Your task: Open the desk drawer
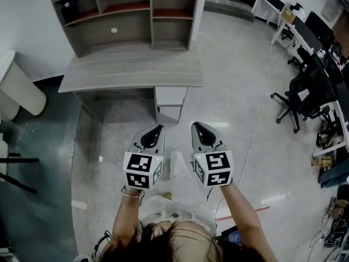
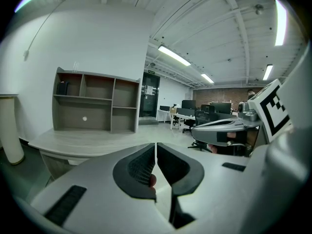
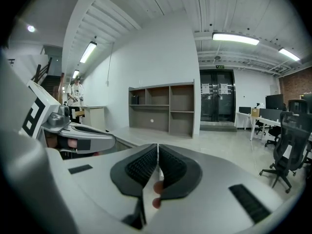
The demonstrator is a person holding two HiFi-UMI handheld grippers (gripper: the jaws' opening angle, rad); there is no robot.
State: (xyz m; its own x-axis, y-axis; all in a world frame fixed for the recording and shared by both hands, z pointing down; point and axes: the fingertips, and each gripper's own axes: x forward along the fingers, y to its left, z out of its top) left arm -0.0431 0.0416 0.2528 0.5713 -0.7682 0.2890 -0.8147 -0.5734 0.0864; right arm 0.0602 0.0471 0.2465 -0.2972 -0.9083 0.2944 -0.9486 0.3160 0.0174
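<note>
A grey wooden desk (image 1: 131,70) with a shelf unit (image 1: 128,15) stands ahead of me in the head view. Under its right end sits a white drawer unit (image 1: 170,96) with its fronts flush. My left gripper (image 1: 157,129) and right gripper (image 1: 196,126) hover side by side over the floor, a short way in front of the drawers and touching nothing. Both are shut and hold nothing. The desk (image 2: 87,143) lies ahead in the left gripper view beyond the shut left gripper (image 2: 156,152). In the right gripper view the shelf unit (image 3: 163,108) appears past the shut right gripper (image 3: 158,152).
Office chairs (image 1: 305,100) and desks with monitors (image 1: 316,31) line the right side. A white cable (image 1: 256,130) runs across the glossy floor. A white rounded object (image 1: 19,89) stands left of the desk. The person's legs (image 1: 182,184) are below the grippers.
</note>
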